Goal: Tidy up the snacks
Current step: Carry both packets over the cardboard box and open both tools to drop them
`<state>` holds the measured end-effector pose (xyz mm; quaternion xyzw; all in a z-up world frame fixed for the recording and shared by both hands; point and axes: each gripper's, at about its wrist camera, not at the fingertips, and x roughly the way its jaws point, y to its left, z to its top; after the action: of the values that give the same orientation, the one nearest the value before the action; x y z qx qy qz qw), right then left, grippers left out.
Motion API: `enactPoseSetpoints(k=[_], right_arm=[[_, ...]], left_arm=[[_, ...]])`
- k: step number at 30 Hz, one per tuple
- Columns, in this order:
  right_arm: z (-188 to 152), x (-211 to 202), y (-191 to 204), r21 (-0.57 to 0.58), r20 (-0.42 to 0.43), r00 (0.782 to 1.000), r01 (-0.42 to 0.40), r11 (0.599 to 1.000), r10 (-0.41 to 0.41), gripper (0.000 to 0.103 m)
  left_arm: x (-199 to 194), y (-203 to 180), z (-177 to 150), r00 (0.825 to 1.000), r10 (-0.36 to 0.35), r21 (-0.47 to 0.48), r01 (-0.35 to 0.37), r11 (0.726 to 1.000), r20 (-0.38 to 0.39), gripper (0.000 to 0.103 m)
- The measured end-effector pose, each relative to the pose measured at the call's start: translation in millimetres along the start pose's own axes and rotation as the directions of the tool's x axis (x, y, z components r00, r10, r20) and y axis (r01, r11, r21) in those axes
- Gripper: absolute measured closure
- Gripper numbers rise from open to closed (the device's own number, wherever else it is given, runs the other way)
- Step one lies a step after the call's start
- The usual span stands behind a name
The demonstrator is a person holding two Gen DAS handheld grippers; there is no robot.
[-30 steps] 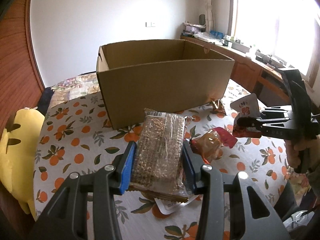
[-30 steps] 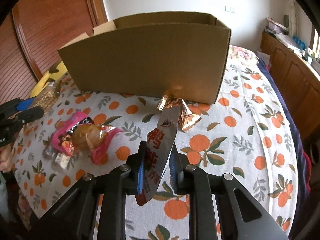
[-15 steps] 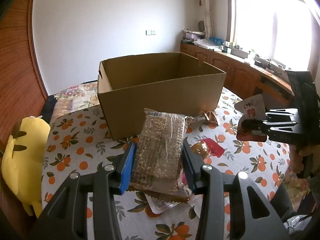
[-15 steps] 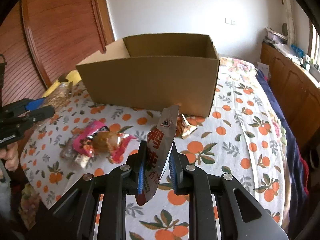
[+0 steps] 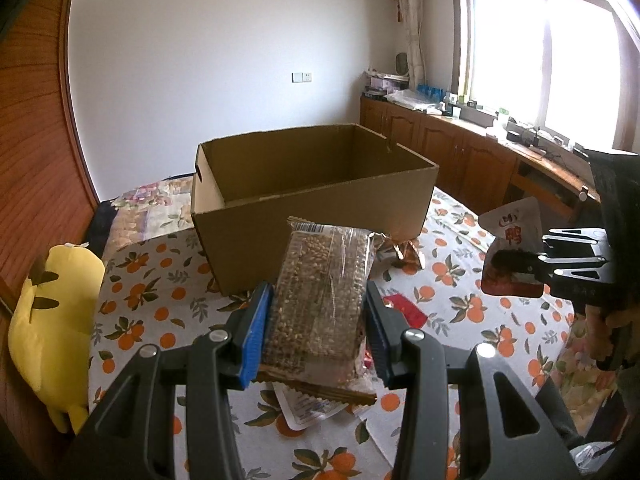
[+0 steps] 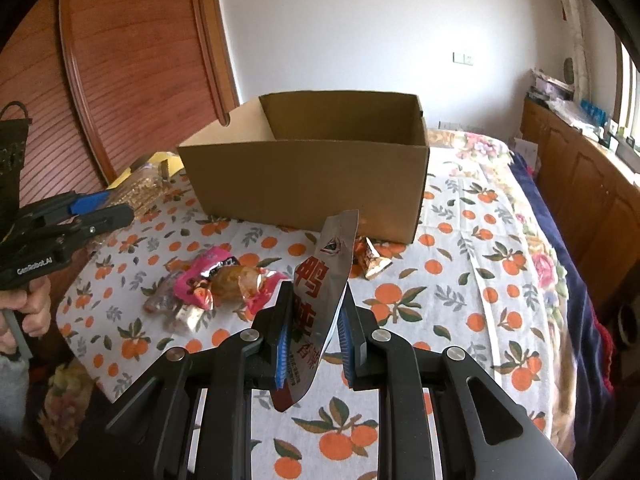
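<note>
Cardboard box (image 5: 320, 200), open-topped and brown, stands on a tablecloth (image 6: 460, 280) printed with oranges and leaves; nothing shows on the part of its inside that is in view. Left gripper (image 5: 318, 328) is clamped on a clear-wrapped grain bar (image 5: 320, 300), blue pads pressed to its two long sides; the bar is held off the cloth, in front of the box's near wall, its far end pointing toward the box. Right gripper (image 6: 314, 336) pinches a silver pouch with red characters (image 6: 320, 300), held edge-on between the blue pads, its top corner rising toward the box, its lower end hanging below the jaws; in the left wrist view the same pouch (image 5: 512, 240) sits out to the right, well apart from the bar. On the cloth: a pink-wrapped snack (image 6: 216, 280) with smaller clear packets just beside it; a gold foil packet (image 6: 372, 260) near the box's front corner; a white flat packet (image 5: 308, 408) lying under the held bar. Yellow plush toy (image 5: 52, 320) lies at the cloth's left edge; wooden cabinets (image 5: 460, 152) run under a bright window (image 5: 540, 52). A hand (image 6: 32, 308) grips the left gripper's handle.
</note>
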<state>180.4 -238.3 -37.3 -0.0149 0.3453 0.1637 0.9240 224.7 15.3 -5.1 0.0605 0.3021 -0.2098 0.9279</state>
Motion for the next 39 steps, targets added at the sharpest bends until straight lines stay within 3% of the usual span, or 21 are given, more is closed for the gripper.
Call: enactPoseSetpoints(k=[13, 26, 39], right_arm=[[47, 0, 7, -0.077, 0.055, 0.998, -0.029, 0.997, 0.033, 0.085], [103, 50, 6, -0.127, 0.055, 0.997, -0.046, 0.991, 0.053, 0.085], [148, 94, -6, -0.144, 0.053, 0.998, -0.036, 0.989, 0.044, 0.085]], left_arm=[[10, 10, 41, 0.998, 0.010, -0.009, -0.010, 1.000, 0.061, 0.060], [62, 36, 82, 0.996, 0.003, -0.015, -0.002, 1.000, 0.089, 0.060], [115, 71, 91, 0.997, 0.004, -0.040, -0.001, 0.999, 0.071, 0.060]])
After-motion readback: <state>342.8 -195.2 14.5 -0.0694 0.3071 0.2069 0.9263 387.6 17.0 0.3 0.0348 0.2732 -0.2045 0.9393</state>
